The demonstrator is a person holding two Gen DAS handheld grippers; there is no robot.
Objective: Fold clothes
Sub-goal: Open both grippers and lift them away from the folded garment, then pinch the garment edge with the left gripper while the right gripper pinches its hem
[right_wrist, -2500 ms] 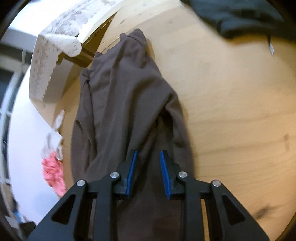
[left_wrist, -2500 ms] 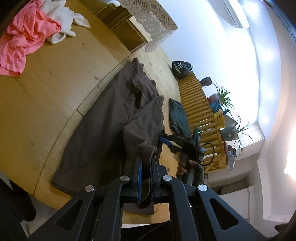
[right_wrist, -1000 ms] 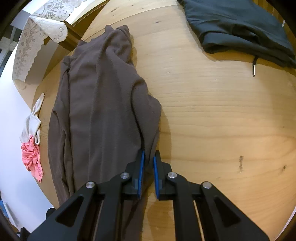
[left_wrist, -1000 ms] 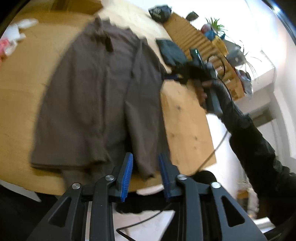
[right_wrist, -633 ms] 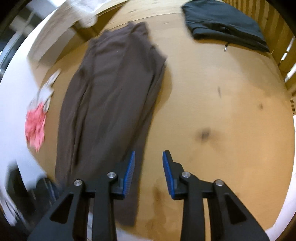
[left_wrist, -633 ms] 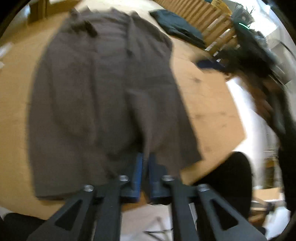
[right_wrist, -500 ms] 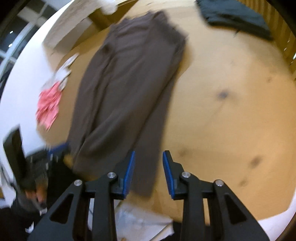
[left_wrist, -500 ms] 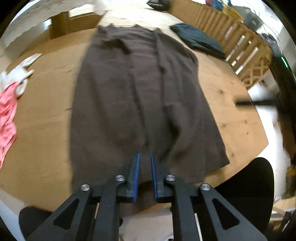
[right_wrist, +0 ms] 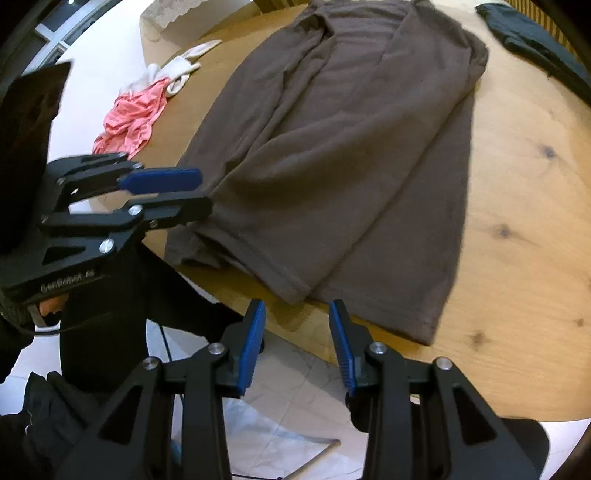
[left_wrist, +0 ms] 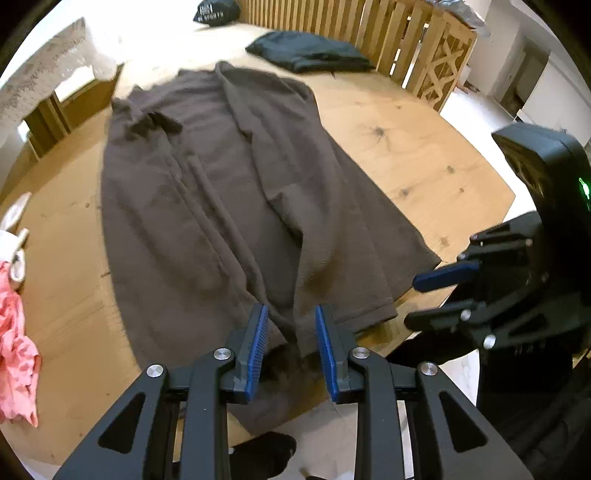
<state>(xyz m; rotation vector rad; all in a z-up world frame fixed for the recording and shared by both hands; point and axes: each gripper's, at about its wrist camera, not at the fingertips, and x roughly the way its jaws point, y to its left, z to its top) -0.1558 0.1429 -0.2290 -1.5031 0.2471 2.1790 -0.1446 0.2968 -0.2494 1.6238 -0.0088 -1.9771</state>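
A brown garment (left_wrist: pixel 221 184) lies lengthwise on the round wooden table (left_wrist: pixel 406 155), both long sides folded in over its middle. Its near hem droops over the table's front edge. My left gripper (left_wrist: pixel 291 332) hovers over that hem with jaws opening; the cloth shows in the gap but the pads do not press on it. In the right wrist view the left gripper (right_wrist: pixel 205 194) sits at the hem's left corner. My right gripper (right_wrist: pixel 297 332) is at the table edge just short of the garment (right_wrist: pixel 351 147), jaws opening with nothing between them. The right gripper (left_wrist: pixel 428 295) points at the hem's right corner.
A pink garment (right_wrist: pixel 129 118) and a white one (right_wrist: pixel 181 66) lie at the table's left. A folded dark garment (left_wrist: pixel 310 51) rests at the far side beside a slatted wooden crate (left_wrist: pixel 369 26). A person's dark clothing (right_wrist: pixel 110 295) is below the front edge.
The right gripper let go of the garment's folded side and swept to the near hem. The left gripper, shut at the hem half a second ago, now stands apart.
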